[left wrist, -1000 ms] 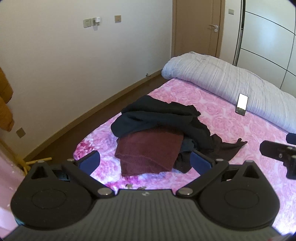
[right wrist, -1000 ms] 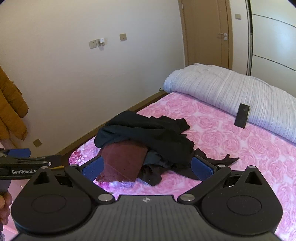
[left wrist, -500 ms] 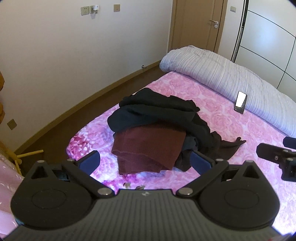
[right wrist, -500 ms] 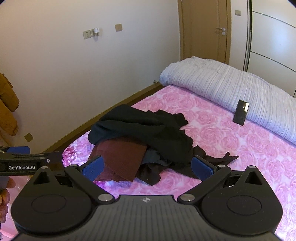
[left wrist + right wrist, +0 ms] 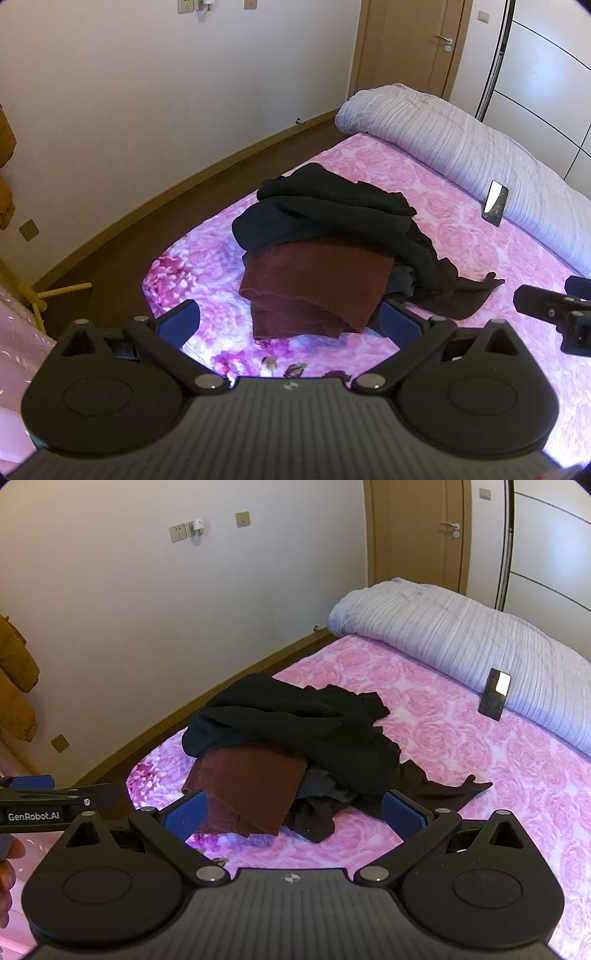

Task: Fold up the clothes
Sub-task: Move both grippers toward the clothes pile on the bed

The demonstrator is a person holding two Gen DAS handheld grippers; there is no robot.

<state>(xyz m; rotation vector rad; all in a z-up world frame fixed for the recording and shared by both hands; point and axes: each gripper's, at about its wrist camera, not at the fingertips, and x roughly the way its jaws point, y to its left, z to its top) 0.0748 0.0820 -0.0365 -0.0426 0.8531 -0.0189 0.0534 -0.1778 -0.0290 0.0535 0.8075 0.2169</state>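
A heap of clothes lies near the corner of a pink rose-patterned bed (image 5: 461, 229) (image 5: 461, 738). On top is a black garment (image 5: 332, 210) (image 5: 295, 720); a maroon knit piece (image 5: 314, 288) (image 5: 251, 782) sticks out beneath it toward me, with dark grey cloth (image 5: 325, 786) under its right side. My left gripper (image 5: 291, 321) hovers open just short of the maroon piece, nothing between its blue pads. My right gripper (image 5: 293, 812) is open too, hanging over the heap's near edge. Each gripper shows at the edge of the other's view.
A rolled white-grey duvet (image 5: 461, 147) (image 5: 461, 638) lies across the far side of the bed, with a phone (image 5: 495, 203) (image 5: 495, 694) leaning against it. Brown floor and a white wall run along the left. A wooden door (image 5: 417, 531) and wardrobe panels stand behind.
Both grippers have moved forward and a little down toward the clothes heap, which now looks larger and nearer. Both stayed open. The clothes have not moved.
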